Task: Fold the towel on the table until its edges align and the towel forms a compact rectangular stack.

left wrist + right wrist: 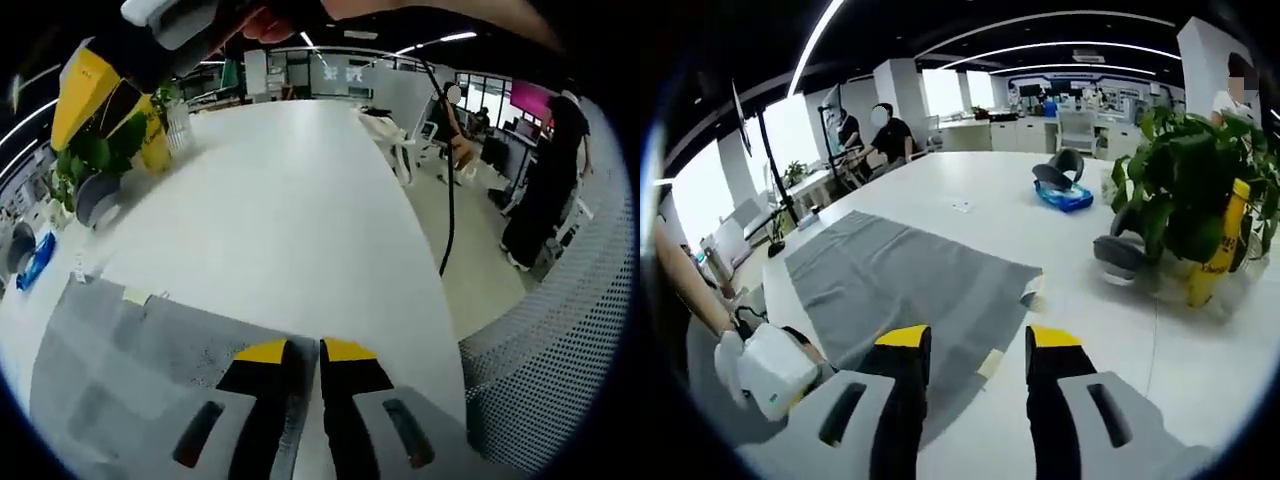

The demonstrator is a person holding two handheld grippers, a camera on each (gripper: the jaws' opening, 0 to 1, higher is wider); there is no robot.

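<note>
Grey towel (902,282) spread flat on white desk (970,225). Left hand-held gripper (305,350) down at towel's near edge (150,350), tips nearly closed, apparently pinching cloth. Right hand-held gripper (978,340) spread wide, holding nothing, above towel's corner. Potted plant (1185,195) off to right.

Right gripper view: towel (905,285) lies flat on table (1200,380), spread ahead and left of the right tongs (978,345). Left tong tip over the towel's near edge, right tong tip over bare table. Plant (1185,200) stands on the table right of the towel, bottle (1220,250) just in front of it. Tray (1065,195) sits behind the towel, well apart.

Left gripper view: left tongs (305,352) at the towel's (150,370) edge, tips nearly together; plant (100,150) far left on the table (300,200).
</note>
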